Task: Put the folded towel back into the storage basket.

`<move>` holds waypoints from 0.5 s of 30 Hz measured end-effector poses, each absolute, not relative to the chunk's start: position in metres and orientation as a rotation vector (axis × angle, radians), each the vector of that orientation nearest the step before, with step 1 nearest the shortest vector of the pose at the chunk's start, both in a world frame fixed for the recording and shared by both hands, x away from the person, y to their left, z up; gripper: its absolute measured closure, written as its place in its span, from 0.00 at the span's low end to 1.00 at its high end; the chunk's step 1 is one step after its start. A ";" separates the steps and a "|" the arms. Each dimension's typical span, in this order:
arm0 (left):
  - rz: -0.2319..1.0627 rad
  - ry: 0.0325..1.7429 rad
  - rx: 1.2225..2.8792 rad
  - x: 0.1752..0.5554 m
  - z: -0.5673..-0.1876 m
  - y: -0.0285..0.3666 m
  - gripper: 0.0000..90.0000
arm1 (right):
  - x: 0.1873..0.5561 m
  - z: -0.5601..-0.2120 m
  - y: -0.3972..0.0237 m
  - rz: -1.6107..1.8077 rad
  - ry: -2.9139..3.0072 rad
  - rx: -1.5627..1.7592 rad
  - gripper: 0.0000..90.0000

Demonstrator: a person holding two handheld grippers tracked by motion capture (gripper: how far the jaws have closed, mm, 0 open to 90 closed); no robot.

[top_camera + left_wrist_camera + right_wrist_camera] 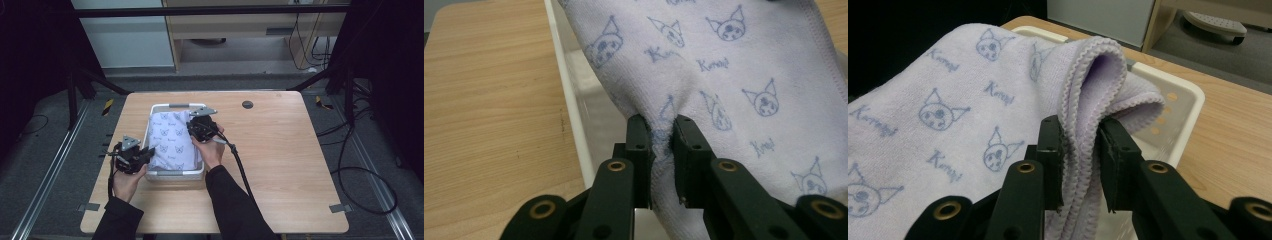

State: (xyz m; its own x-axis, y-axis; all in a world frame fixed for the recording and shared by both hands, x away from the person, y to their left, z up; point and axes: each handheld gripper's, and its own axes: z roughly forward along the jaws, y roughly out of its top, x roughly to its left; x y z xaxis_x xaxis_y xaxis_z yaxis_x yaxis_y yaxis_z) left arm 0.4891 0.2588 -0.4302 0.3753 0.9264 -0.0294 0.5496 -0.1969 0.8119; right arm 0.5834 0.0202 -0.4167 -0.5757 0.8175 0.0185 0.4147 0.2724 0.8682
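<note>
1. We have a lilac towel [172,140], printed with small cat faces, lying over a white basket [176,175] that sits left of centre on the worktop [280,160]; both grippers have hold of it

2. The left gripper [663,145] has its fingers [639,150] closed almost together on a pinch of the cloth at the basket's near left corner, and the fabric bunches between them

3. The right gripper [1080,150] is clamped on a folded, stitched edge of the towel near the basket's far right side; several layers hang down between its fingers [1050,150], which stand only as far apart as the layers force them

4. We judge the step in hand to be handling the towel at the basket, either lifting it out or settling it in; we cannot tell which from this moment alone

5. The next move calls for both hands to travel together, keeping the cloth loosely taut between the two grips so that neither pinch slips

6. For edges, the basket's white rim runs just beside the left fingers, and its far right corner sits close beyond the right fingers; cloth could snag on either

7. For open room, the worktop to the right of the basket is bare and wide, and there is a narrower strip to the left and in front
</note>
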 end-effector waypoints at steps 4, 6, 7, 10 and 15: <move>0.626 1.288 1.874 0.490 -0.433 0.258 0.87 | 0.584 -0.419 0.021 1.230 2.110 1.107 0.81; 0.624 1.292 1.875 0.491 -0.434 0.257 0.87 | 0.584 -0.421 0.022 1.217 2.111 1.110 0.81; 0.624 1.295 1.875 0.492 -0.435 0.257 0.86 | 0.585 -0.422 0.022 1.208 2.112 1.105 0.81; 0.615 1.309 1.890 0.494 -0.439 0.255 0.86 | 0.586 -0.424 0.023 1.196 2.113 1.108 0.80; 0.636 1.313 1.868 0.493 -0.437 0.256 0.80 | 0.588 -0.430 0.025 1.141 2.131 1.103 0.75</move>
State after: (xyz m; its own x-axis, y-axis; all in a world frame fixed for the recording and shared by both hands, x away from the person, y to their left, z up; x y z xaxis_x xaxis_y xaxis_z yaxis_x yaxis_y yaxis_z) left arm 0.4932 0.2559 -0.4375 0.3495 0.9366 -0.0232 0.5624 -0.1899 0.8048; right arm 0.5881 0.0248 -0.4301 -0.5598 0.8278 -0.0377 0.4277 0.3276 0.8425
